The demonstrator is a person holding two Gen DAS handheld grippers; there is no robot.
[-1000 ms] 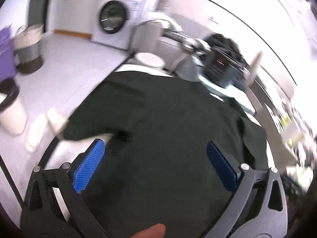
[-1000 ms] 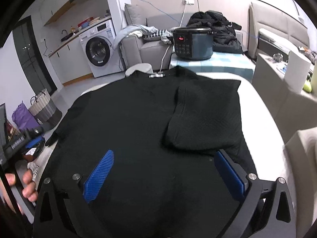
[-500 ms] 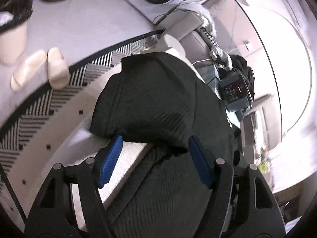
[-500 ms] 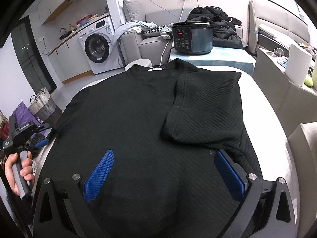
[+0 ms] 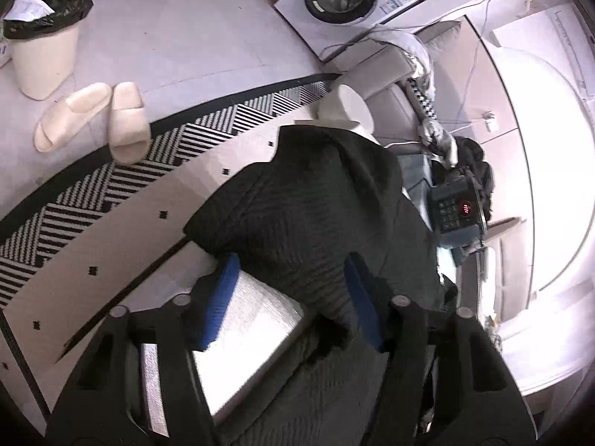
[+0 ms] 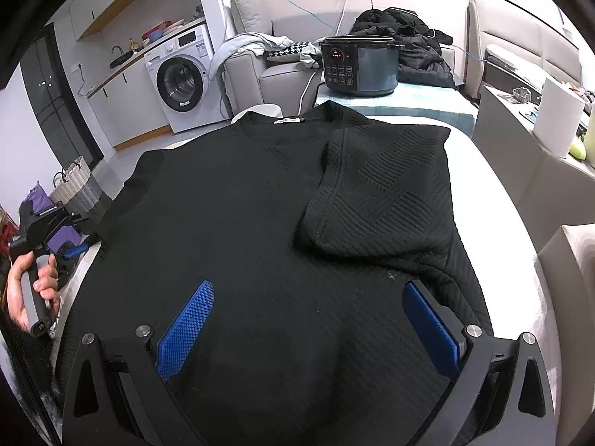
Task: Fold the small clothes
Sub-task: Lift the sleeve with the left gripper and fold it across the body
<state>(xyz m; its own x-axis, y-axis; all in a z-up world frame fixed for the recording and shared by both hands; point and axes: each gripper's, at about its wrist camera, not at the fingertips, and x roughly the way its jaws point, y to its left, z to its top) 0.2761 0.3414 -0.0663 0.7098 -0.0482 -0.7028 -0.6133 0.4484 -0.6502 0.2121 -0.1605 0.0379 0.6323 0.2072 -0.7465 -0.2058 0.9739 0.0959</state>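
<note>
Each gripper (image 6: 308,319) has black triangular-cutout arms, silver screws, and blue textured pads (image 6: 186,329); the left gripper (image 5: 290,297) looks alike.

Your left-wrist view sits close at the surface's (image 5: 256,319) left edge, tilted down along it, your right-wrist view looks down from the near edge across the black garment (image 6: 241,223), both share garment, cooker (image 6: 359,67), washing machine (image 6: 182,78).

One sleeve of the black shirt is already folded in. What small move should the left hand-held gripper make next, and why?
Probably finish closing on the unfolded sleeve: the left hand-held gripper is closing with that fabric between its pads, while the other sleeve already lies folded.
</note>
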